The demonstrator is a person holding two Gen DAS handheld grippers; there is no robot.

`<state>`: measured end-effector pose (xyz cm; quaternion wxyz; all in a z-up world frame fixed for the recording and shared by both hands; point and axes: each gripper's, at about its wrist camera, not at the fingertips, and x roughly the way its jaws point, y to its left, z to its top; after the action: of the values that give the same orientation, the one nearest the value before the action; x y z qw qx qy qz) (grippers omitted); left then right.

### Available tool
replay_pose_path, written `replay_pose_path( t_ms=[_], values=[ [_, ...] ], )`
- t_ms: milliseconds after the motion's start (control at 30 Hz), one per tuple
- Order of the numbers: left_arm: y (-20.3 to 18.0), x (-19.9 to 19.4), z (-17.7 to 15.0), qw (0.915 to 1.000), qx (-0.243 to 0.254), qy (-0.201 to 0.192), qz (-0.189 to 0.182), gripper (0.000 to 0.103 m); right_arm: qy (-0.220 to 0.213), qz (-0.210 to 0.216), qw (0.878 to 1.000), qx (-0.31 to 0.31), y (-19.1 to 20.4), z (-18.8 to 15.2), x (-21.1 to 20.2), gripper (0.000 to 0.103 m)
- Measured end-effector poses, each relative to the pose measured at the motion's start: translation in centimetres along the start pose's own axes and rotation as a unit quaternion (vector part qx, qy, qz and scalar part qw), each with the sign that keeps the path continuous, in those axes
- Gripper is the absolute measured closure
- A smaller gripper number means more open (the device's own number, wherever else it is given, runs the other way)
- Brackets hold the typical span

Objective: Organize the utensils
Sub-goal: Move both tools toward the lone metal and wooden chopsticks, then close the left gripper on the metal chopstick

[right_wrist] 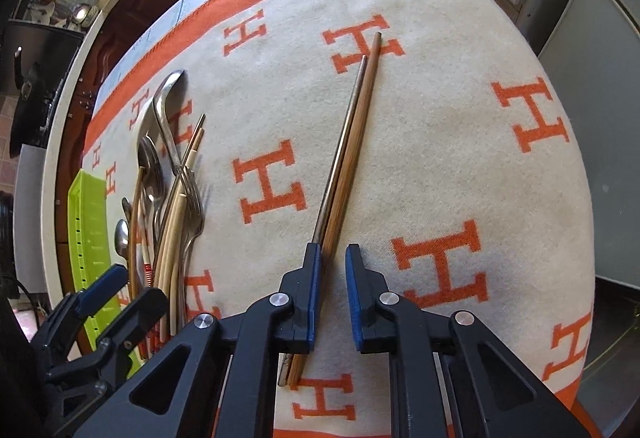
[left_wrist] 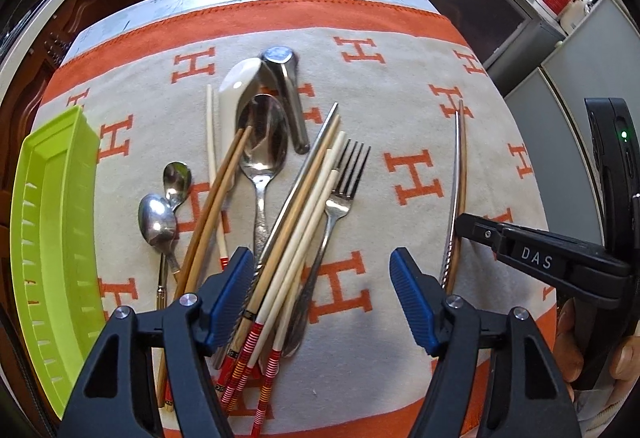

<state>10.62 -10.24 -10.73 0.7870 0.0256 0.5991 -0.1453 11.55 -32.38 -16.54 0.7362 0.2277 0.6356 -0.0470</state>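
the two chopsticks (right_wrist: 347, 154), one metal and one brown wood, lie side by side on their own down the middle of the right wrist frame, apart from the utensil pile (left_wrist: 272, 198) at centre of the left view. the right gripper (right_wrist: 333, 266) has its jaws nearly closed around them, but i can't tell if it's pinching yet, probably lining up a pair. the left gripper (left_wrist: 322, 278) hangs part open over the pile, holding nothing. the green tray (left_wrist: 52, 230) waits at far left, likely the drop spot.

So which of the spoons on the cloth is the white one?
The white ceramic spoon at the far end of the pile, its bowl wedged against the short-handled steel soup spoon. The large spoon and two small teaspoons are shiny metal.
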Motion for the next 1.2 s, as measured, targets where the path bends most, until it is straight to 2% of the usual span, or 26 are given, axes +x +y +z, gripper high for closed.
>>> replay_pose_path(
  t_ms=[200,367,467,500,533,600,733,900,1100,1167,1200],
  values=[
    [0.7,0.0,-0.4,0.9999,-0.013,0.002,-0.006,0.034,-0.005,-0.048,0.998,-0.035,2.2,0.5,0.4,0.090],
    [1.1,-0.3,-0.6,0.9999,-0.014,0.002,-0.009,0.034,-0.008,-0.062,0.997,-0.054,3.3,0.5,0.9,0.089],
    [1.0,-0.7,-0.7,0.9999,-0.011,-0.003,-0.009,0.034,-0.012,-0.048,0.998,-0.041,2.8,0.3,0.6,0.093],
    [0.9,-0.7,-0.7,0.9999,-0.010,-0.004,-0.009,0.034,-0.013,-0.044,0.998,-0.034,2.5,0.2,0.4,0.101],
    [0.9,-0.8,-0.7,0.9999,-0.010,-0.004,-0.009,0.034,-0.014,-0.040,0.999,-0.027,2.2,0.0,0.3,0.103],
    [0.8,-0.9,-0.7,0.9999,-0.007,-0.005,-0.011,0.034,-0.013,-0.022,1.000,-0.013,1.1,-0.5,-0.1,0.103],
    [0.4,-1.1,-0.8,0.9999,-0.001,-0.006,-0.011,0.034,-0.004,-0.016,1.000,0.007,-0.8,-1.4,0.2,0.103],
    [-0.1,-1.7,-0.7,0.9998,0.004,-0.013,-0.017,0.034,-0.002,0.012,1.000,0.028,-3.4,-2.1,-0.6,0.103],
    [-2.2,-1.1,0.1,0.9988,0.033,0.000,-0.037,0.034,-0.002,0.041,0.998,0.043,-4.3,-1.9,-1.6,0.103],
    [-3.8,-0.5,0.4,0.9971,0.060,0.007,-0.047,0.042,-0.006,0.046,0.998,0.045,-4.3,-1.7,-2.2,0.103],
    [-4.2,-0.2,0.5,0.9965,0.068,0.010,-0.047,0.053,-0.008,0.051,0.998,0.046,-4.3,-1.6,-2.5,0.103]
  ],
)
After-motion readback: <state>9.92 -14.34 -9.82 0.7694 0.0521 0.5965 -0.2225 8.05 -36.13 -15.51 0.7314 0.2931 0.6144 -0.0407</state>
